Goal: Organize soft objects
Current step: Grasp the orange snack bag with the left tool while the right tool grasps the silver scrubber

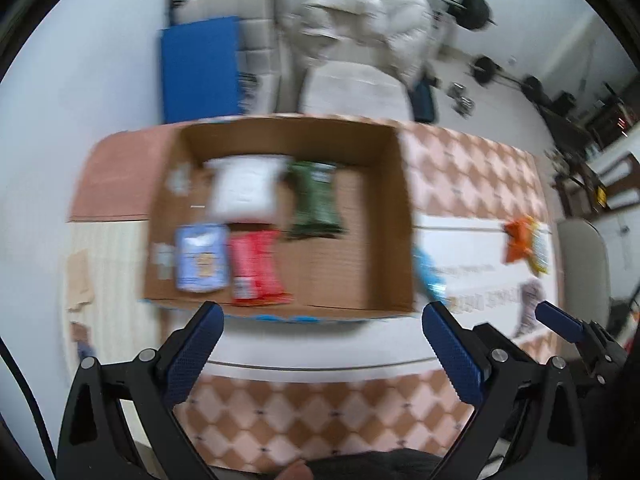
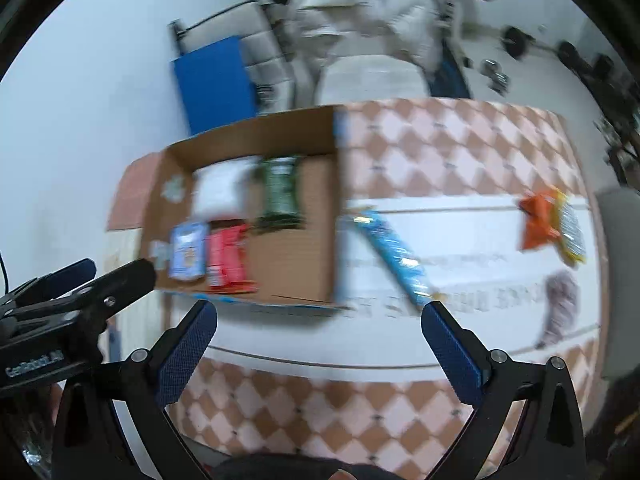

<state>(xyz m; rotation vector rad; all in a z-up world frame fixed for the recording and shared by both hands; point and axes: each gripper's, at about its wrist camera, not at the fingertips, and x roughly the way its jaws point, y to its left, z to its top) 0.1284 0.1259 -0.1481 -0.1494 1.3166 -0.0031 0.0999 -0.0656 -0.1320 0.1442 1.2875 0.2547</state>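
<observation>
An open cardboard box point(image 1: 394, 216) point(image 2: 320, 220) lies on the checkered table. In it lie a white packet point(image 1: 244, 192), a green packet point(image 1: 316, 204), a red packet point(image 1: 254, 266) and a blue-white packet point(image 1: 200, 258). A light blue packet point(image 2: 394, 256) lies just right of the box. An orange packet point(image 2: 538, 222), a yellow packet point(image 2: 572, 230) and a grey packet point(image 2: 560, 300) lie further right. My left gripper point(image 1: 322, 330) is open and empty, before the box's near wall. My right gripper point(image 2: 318, 328) is open and empty, near the box's right corner.
The table point(image 2: 440, 152) has a pink and brown diamond cloth with a white sheet point(image 2: 460, 220) over it. Behind it stand a beige armchair point(image 1: 360, 40), a blue mat point(image 1: 200, 68) and barbell weights point(image 1: 476, 8). The left gripper's body point(image 2: 60, 304) shows in the right wrist view.
</observation>
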